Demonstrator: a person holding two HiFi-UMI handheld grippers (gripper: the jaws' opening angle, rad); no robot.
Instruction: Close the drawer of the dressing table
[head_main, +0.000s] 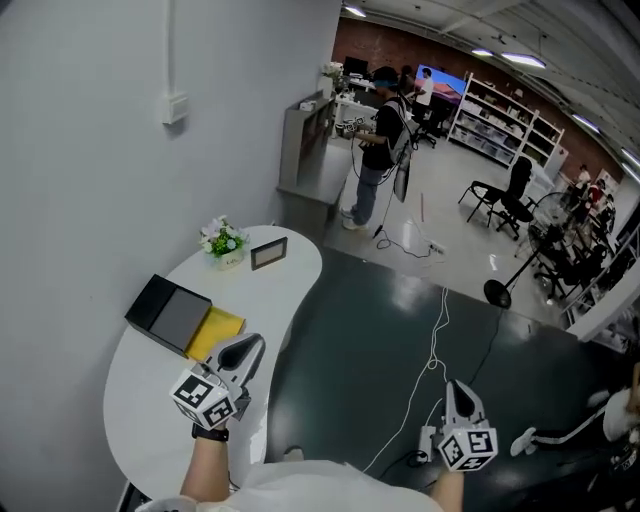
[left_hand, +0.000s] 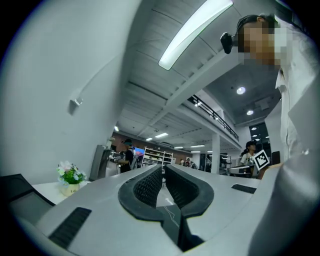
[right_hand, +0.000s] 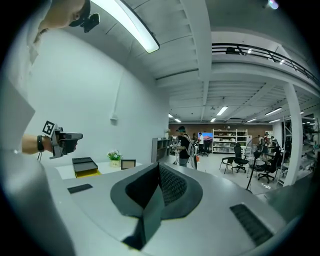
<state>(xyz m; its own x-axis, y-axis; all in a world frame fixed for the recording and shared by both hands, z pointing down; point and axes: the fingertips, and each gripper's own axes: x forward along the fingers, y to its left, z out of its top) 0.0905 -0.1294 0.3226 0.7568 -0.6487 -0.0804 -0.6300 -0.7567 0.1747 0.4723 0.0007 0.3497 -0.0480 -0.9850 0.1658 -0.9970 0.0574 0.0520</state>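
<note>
**Head view.** The dressing table (head_main: 150, 420), white and curved, stands against the wall at left. On it lie a black box (head_main: 165, 310) with a yellow tray (head_main: 216, 333) projecting from its near side, a flower pot (head_main: 222, 243) and a small picture frame (head_main: 268, 254). The tray is judged to be the drawer, not yet pushed in. The left gripper (head_main: 250, 346) hangs over the table's edge just beside the tray. The right gripper (head_main: 455, 392) is well apart from it, over the dark floor, where a white cable (head_main: 435, 340) trails. A bystander (head_main: 378, 140) stands far back.

**Left gripper view.** The jaws stand a little apart and a strip of floor shows between them. They hold nothing. They point past the flower pot into the hall, not at the tray.

**Right gripper view.** The jaws are pressed fully together and empty. The box, tray, pot and frame appear at left beyond them, with the left gripper above.

**Hazards.**
- The box looks light and unfixed, so a push on the tray may slide the whole box towards the wall instead of closing it.
- An off-centre push may skew and jam the tray.
- A sideways sweep of the left gripper may knock the tray or box.
- The cable lies close to the person's feet and could snag a step.
</note>
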